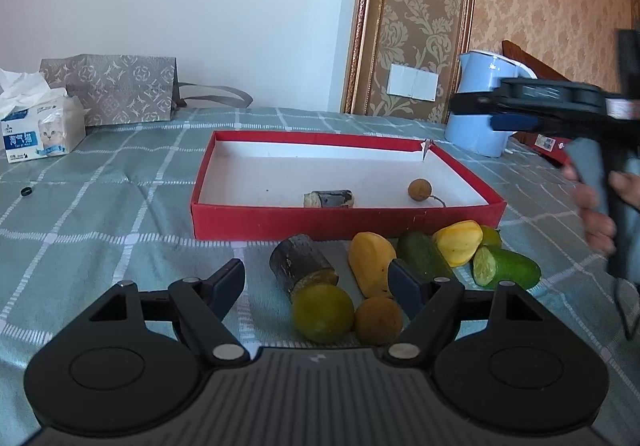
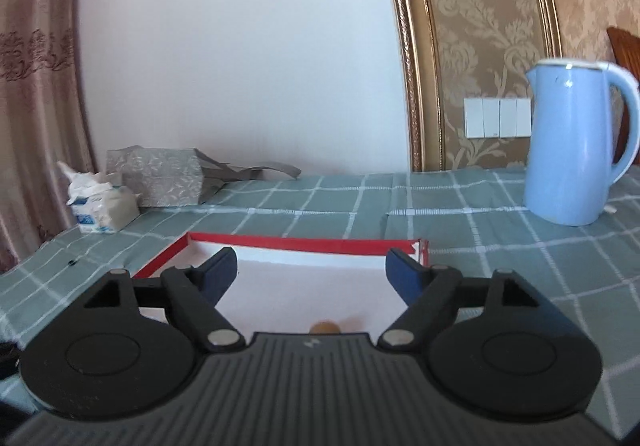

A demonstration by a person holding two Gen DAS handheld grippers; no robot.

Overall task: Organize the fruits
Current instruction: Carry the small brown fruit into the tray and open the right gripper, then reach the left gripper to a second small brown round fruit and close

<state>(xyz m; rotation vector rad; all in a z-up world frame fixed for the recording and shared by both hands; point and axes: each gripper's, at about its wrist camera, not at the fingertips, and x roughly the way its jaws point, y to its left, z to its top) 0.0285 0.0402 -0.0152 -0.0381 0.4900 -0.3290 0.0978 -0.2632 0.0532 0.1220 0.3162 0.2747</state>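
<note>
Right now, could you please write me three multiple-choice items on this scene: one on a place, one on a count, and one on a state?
1. Where does the blue kettle stand?
A. Inside the red box
B. On the checked cloth, outside the box
C. On the tissue pack

2. How many things lie inside the red box?
A. Two
B. Five
C. None

3. How is the right gripper?
A. Shut on a fruit
B. Shut on nothing
C. Open, holding nothing

Answers:
1 B: the kettle sits on the checked cloth, beyond the box's far right corner.
2 A: only a dark sugarcane piece and a round brown longan rest on the white floor.
3 C: in its own view the blue pads stand wide apart with only the box floor between them.
</note>
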